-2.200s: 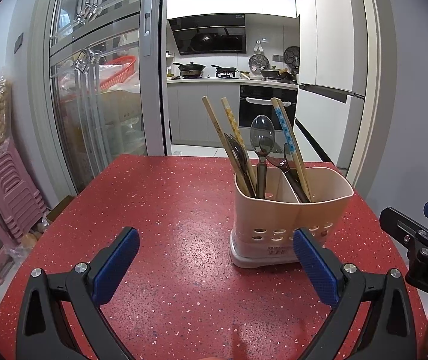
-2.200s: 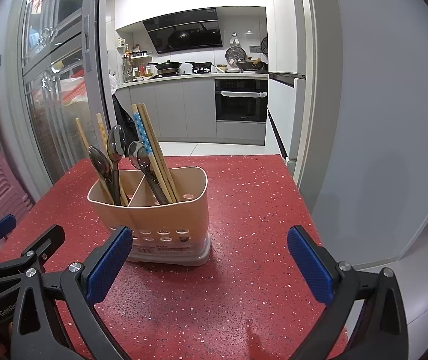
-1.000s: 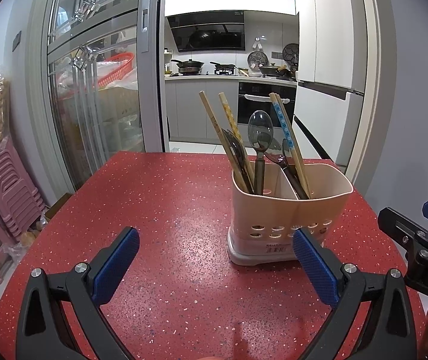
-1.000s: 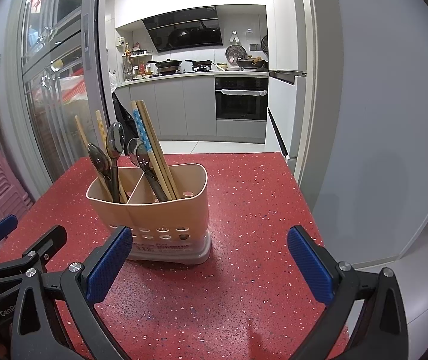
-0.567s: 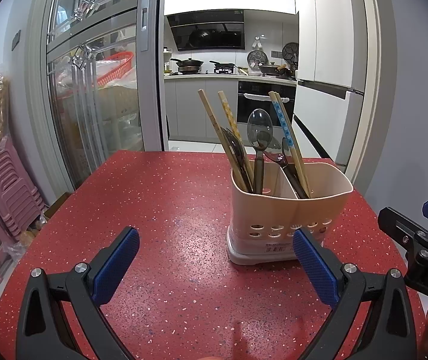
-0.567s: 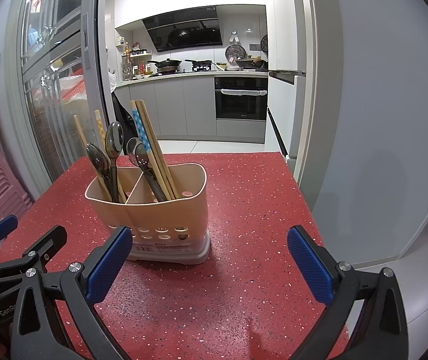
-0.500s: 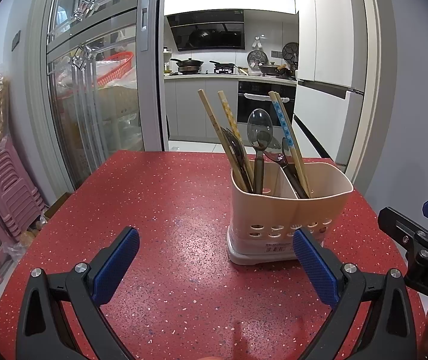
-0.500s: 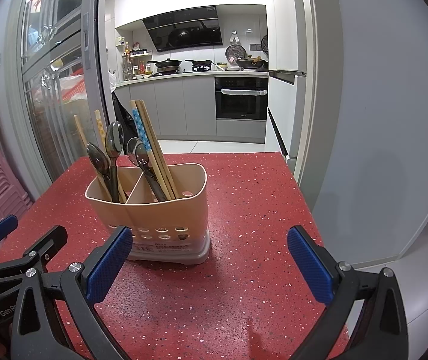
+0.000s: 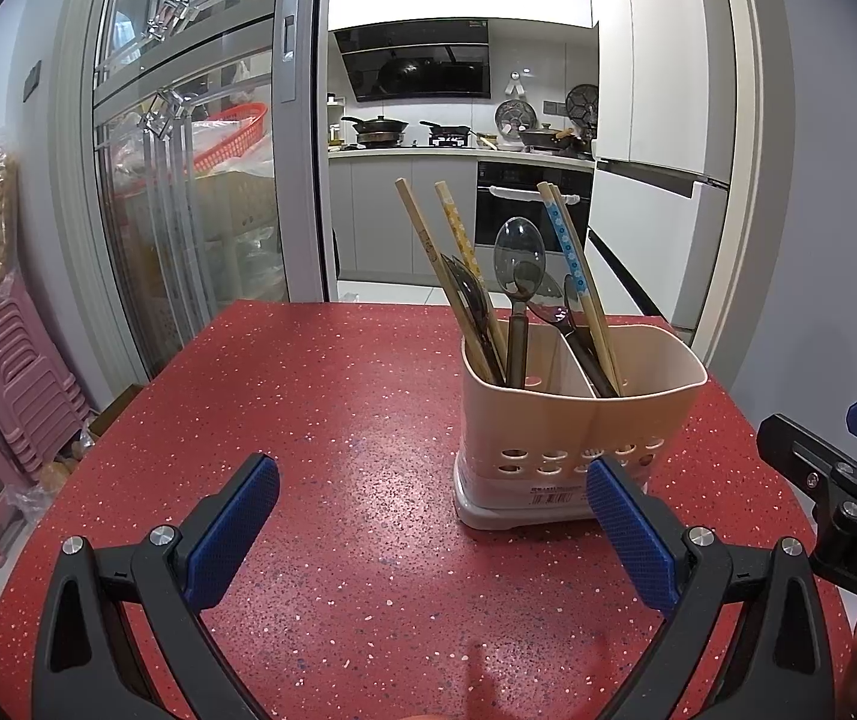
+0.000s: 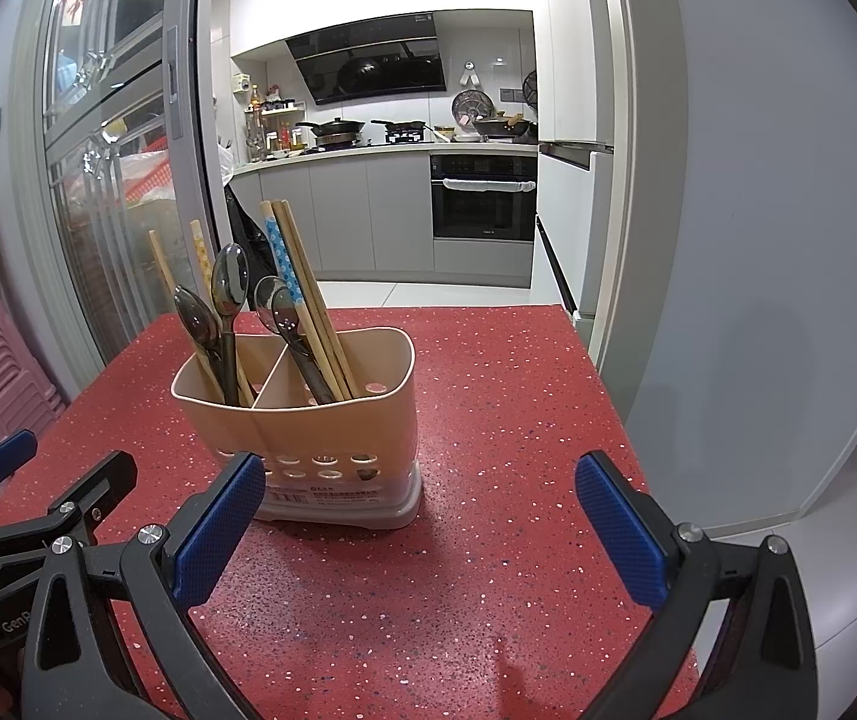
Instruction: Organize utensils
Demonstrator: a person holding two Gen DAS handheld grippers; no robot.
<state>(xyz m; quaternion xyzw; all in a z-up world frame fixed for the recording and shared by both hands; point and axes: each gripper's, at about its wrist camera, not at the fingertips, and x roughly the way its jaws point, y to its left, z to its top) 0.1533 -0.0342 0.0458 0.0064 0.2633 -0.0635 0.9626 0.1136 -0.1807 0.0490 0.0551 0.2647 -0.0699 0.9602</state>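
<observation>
since both grippers hang wide open with nothing in them, the risks lie in the next reach, as i judge it:

tipping: the caddy is tall on a small foot and stands free on the red table; a sideways pull on a long handle could rock it or drag it toward the right edge.
snagging: the chopsticks and spoons lean across each other; lifting one could carry a neighbour out with it.
slipping: spoon handles are thin and smooth, so a pinch high on a handle may let it swing or drop back.
clashing: the two grippers sit close side by side, each seen at the edge of the other's view; reaching in together could knock them.

left gripper: spread wide, empty, low over the table; its right pad overlaps the caddy's lower front in the left view, contact unclear.
right gripper: spread wide, empty; its left pad overlaps the caddy's base in the right view.

caddy place: on the table, nearer the right side, ahead of both grippers.
caddy look: beige plastic, a divider making two compartments, round holes low on the wall, a label at the foot.
left compartment: two pale chopsticks, one yellow-patterned, plus two dark spoons.
right compartment: a blue-patterned chopstick and plain ones, plus two spoons, all leaning left.
sorting: both kinds sit in both compartments, so it looks unsorted.
</observation>
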